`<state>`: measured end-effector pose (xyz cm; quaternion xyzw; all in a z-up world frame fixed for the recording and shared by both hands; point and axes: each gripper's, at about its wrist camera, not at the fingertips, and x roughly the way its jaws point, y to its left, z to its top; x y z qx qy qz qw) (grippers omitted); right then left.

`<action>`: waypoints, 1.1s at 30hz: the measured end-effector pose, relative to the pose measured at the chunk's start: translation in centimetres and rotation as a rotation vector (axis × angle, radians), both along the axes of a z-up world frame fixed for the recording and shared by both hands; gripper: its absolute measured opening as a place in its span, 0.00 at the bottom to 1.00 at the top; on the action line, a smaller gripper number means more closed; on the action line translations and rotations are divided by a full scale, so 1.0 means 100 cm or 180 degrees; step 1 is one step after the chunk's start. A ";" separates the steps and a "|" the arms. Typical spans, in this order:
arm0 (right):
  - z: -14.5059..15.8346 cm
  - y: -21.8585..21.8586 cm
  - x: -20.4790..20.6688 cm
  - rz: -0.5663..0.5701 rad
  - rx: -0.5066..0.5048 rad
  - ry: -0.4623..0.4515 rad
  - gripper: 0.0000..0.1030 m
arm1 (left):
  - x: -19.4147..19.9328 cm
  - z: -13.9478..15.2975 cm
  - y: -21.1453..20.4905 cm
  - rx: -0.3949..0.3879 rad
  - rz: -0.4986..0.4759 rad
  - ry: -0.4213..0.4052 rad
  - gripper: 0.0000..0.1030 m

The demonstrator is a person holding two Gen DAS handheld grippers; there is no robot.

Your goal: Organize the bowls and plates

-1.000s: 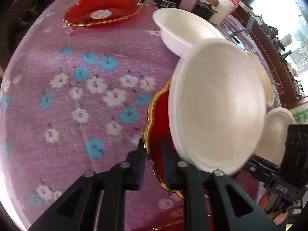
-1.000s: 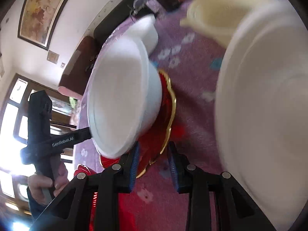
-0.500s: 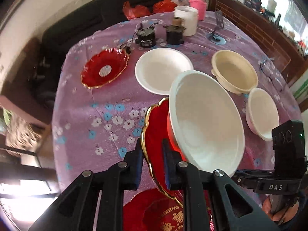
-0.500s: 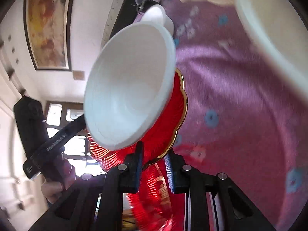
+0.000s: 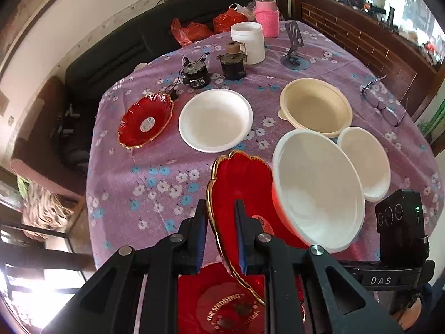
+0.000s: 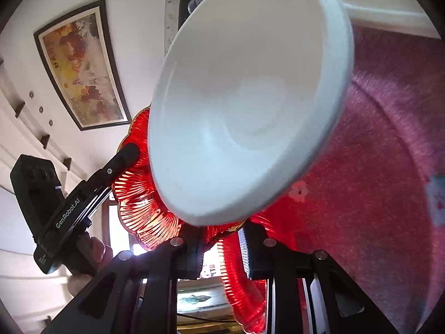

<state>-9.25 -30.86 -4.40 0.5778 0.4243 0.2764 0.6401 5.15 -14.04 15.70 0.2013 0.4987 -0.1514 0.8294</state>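
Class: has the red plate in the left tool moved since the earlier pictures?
Yes. The red plate has risen off the purple tablecloth, carrying the white bowl.

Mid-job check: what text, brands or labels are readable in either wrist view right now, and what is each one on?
"DAS": on the right gripper body, left wrist view.
"GenRobot.AI": on the left gripper body, right wrist view.
"THE WEDDING": gold lettering on the red plate lying below the grippers; the rest is too blurred.
Sticker on the far red plate: too small to read.
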 end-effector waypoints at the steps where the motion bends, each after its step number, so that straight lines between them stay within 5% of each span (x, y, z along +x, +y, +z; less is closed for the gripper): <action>1: 0.001 -0.003 -0.001 0.0009 -0.0003 0.0000 0.23 | -0.003 -0.001 0.004 -0.0040 0.0016 0.0008 0.16; 17: 0.037 0.015 0.012 0.0180 -0.0200 -0.0157 0.23 | -0.025 -0.001 0.039 -0.0217 0.0169 0.0033 0.16; 33: 0.067 0.064 0.025 0.0462 -0.0574 -0.0307 0.23 | -0.070 -0.044 0.131 -0.0971 0.0541 0.0258 0.16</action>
